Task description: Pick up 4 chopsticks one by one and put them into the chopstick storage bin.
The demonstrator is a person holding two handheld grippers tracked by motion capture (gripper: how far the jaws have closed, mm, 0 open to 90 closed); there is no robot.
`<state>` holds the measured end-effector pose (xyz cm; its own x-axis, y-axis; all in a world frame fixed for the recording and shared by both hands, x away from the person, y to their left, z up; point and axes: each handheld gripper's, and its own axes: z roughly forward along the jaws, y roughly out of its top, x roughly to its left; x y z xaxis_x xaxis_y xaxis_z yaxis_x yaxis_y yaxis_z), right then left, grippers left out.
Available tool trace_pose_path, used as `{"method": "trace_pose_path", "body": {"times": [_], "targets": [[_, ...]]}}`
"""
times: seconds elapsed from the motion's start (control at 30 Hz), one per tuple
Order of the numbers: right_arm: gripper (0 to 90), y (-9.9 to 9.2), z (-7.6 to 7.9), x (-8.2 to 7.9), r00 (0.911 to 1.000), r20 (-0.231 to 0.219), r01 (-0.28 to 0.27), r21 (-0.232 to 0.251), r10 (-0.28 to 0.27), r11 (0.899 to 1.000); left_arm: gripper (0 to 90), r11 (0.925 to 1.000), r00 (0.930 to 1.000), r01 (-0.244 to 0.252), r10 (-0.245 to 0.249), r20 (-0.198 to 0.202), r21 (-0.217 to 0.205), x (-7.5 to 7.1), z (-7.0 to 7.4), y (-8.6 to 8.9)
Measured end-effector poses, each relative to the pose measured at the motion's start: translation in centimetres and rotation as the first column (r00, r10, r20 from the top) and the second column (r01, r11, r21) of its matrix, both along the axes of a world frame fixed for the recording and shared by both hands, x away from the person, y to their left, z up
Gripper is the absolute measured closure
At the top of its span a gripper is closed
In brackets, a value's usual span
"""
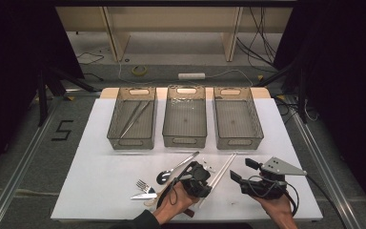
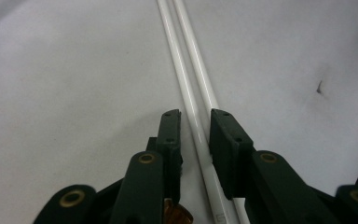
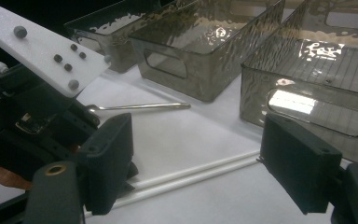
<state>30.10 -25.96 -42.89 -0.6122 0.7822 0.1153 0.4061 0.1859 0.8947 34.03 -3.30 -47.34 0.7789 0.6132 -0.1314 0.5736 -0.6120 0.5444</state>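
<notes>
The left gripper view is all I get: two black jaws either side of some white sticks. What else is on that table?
Observer: Three clear bins stand in a row at the table's far side, seen from the high view.
Operator: Anything in them?
Observer: The left bin holds a pair of long sticks lying slantwise; the other two look empty.
Operator: Are my white sticks alone down here?
Observer: No. Beside the white chopsticks lie a spoon and a fork, on the person's left.
Operator: And the other gripper?
Observer: The right gripper sits beyond the chopsticks' other side, jaws wide open, holding nothing.
</notes>
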Motion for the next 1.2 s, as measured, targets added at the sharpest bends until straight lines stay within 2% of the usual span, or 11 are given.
{"method": "trace_pose_path", "body": {"times": [0.37,0.6,0.9,1.2], "targets": [[26.5,0.17,-0.04,0.05,1.0,-0.002,-0.002,-0.003,0.002,1.0,80.2,0.9996,0.9995,-0.023,0.022,0.022,0.018,-0.28,-0.07,-0.17],[26.5,0.28,-0.07,0.11,1.0,-0.005,-0.003,-0.008,0.003,1.0,80.7,0.9988,0.9989,-0.047,0.047,0.007,0.009,-0.24,-0.08,-0.16],[26.5,0.39,0.02,0.11,1.0,-0.002,0.0,-0.013,0.0,1.0,80.5,0.9973,0.9972,-0.068,0.067,0.032,0.028,-0.66,-0.09,-0.57],[26.5,0.25,0.02,0.16,1.0,0.003,0.005,-0.011,-0.005,1.0,82.2,0.9967,0.9963,-0.079,0.078,0.035,0.02,-0.77,-0.11,-0.51]]}}
